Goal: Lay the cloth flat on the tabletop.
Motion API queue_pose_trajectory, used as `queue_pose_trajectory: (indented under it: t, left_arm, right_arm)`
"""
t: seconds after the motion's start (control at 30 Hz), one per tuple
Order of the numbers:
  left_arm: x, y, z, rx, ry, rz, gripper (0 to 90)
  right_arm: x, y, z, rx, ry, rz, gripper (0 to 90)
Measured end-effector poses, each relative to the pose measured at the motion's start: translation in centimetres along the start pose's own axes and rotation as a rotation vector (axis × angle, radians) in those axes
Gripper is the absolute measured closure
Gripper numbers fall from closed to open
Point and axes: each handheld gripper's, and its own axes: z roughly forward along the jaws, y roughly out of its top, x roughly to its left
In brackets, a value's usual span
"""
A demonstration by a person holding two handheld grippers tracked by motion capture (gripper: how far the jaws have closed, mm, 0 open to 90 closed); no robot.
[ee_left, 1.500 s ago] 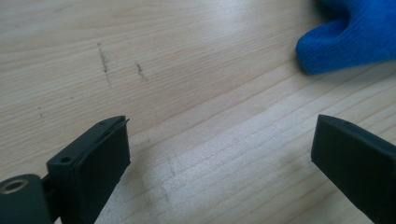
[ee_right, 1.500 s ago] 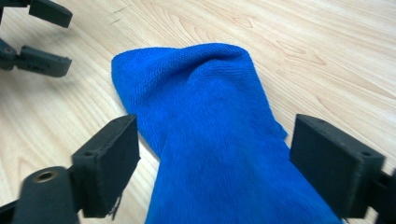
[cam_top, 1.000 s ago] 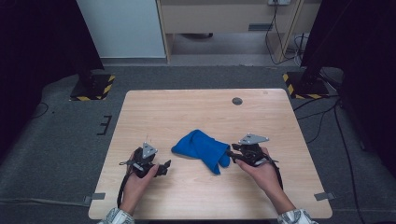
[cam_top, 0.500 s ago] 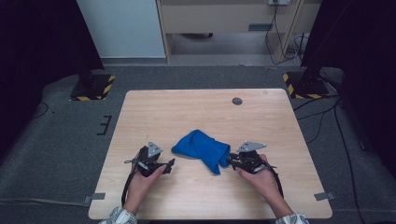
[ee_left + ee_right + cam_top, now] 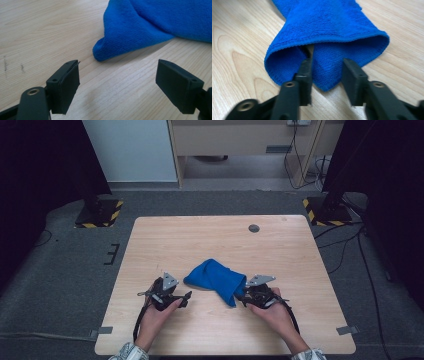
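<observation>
Wooden table (image 5: 210, 235), unlabelled blue cloth (image 5: 215, 277); left tongs (image 5: 117, 82) gaping beside it, just narrowed; right tongs (image 5: 327, 75) straddling cloth corner, grip unclear

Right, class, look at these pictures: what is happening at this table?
A person works a blue cloth on a wooden table with tongs in each hand. The right tongs have a corner fold of the cloth between their jaws, with a gap showing. The left tongs stand open, short of the cloth's near tip.
</observation>
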Motion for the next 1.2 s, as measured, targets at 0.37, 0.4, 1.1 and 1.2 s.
queue_pose_trajectory:
  t: [0.37, 0.4, 1.1, 1.2]
  left_arm:
    - [-0.1, 0.0, 0.0, -0.006, -0.011, -0.005, 17.9]
    - [-0.1, 0.1, 0.0, -0.008, -0.014, -0.002, 17.9]
    - [-2.0, 0.9, -0.3, -0.083, -0.049, 0.022, 17.3]
    - [-1.9, 0.9, -0.5, -0.096, -0.052, 0.012, 17.3]
  right_arm:
    - [-0.2, 0.6, -0.2, -0.043, 0.009, 0.003, 87.2]
    - [-0.1, 0.8, -0.3, -0.056, 0.01, -0.007, 87.2]
    - [4.5, 8.0, 1.2, -0.139, 0.082, -0.143, 87.2]
    - [5.0, 9.3, 1.9, -0.137, 0.082, -0.159, 87.2]
